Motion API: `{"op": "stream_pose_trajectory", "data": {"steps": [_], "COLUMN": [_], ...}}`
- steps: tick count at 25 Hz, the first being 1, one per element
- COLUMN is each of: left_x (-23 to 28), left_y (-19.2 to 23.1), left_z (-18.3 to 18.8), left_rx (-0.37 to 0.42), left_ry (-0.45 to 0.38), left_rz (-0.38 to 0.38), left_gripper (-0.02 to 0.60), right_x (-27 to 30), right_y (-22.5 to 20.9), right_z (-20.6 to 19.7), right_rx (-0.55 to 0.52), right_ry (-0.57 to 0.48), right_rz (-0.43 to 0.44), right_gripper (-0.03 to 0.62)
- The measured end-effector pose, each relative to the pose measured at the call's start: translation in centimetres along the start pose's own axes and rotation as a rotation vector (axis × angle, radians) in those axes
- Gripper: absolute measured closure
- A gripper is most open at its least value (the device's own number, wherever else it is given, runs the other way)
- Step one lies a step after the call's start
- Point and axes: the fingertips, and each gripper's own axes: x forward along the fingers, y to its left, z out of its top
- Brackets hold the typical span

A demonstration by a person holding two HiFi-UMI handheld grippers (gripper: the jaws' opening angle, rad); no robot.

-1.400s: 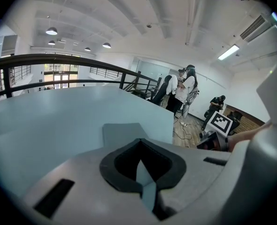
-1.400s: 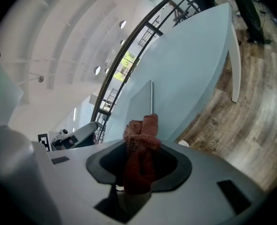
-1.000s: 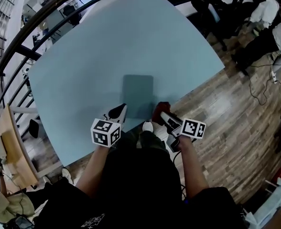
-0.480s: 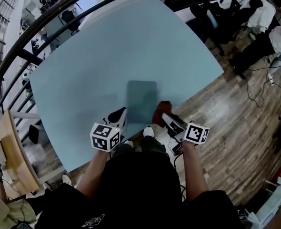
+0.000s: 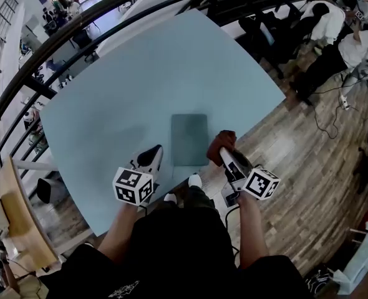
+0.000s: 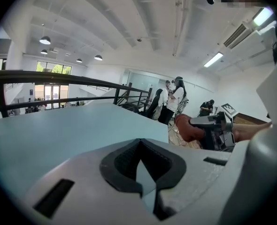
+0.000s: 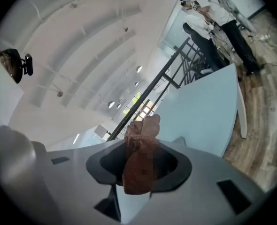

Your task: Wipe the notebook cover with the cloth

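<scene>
The reddish-brown cloth is bunched up and pinched tight in the right gripper, poking out past the fingertips, just beside the notebook's right edge by its near corner. The notebook lies flat close to the near edge of the table, long axis running toward the far edge. The left gripper is off to the notebook's left, fingers together on nothing.

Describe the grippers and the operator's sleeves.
Left gripper and right gripper match: pale grey moulded bodies, dark pads, each carrying a white cube with black square markers. The person wears a black short-sleeved top.
</scene>
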Motion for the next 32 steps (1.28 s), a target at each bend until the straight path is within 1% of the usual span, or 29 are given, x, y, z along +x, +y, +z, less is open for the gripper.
{"op": "stream_pose_trajectory", "data": {"steps": [5,10,17,21,25,32], "left_x": [-1.8,-3.9,-5.8,-6.3,-6.7,-7.0], "left_y": [0.3,0.4,0.7,0.1,-0.6,-2.2], "left_z": [1.2,2.0,4.5,5.5,7.0,9.2], "left_rx": [0.014,0.025,-0.003,0.027,0.047,0.036], "left_ry": [-0.043,-0.077,-0.158,-0.183,-0.219,-0.264], "left_rz": [-0.032,-0.073,-0.105,-0.090,-0.058,0.015], "left_gripper": [0.581,0.581,0.581,0.581,0.581,0.581], "right_x": [-1.2,-2.2,-4.3,-5.6,-6.3,-6.9], "right_y": [3.2,5.7,7.9,9.1,9.8,10.0], "right_z": [1.7,1.4,1.9,2.4,3.7,5.4], "right_rx": [-0.084,-0.188,-0.327,-0.426,-0.519,-0.562], "right_ry": [-0.098,-0.141,-0.218,-0.241,-0.259,-0.230], "right_rz": [-0.052,-0.121,-0.224,-0.260,-0.270,-0.240], "right_gripper": [0.451,0.451,0.453,0.453,0.453,0.453]}}
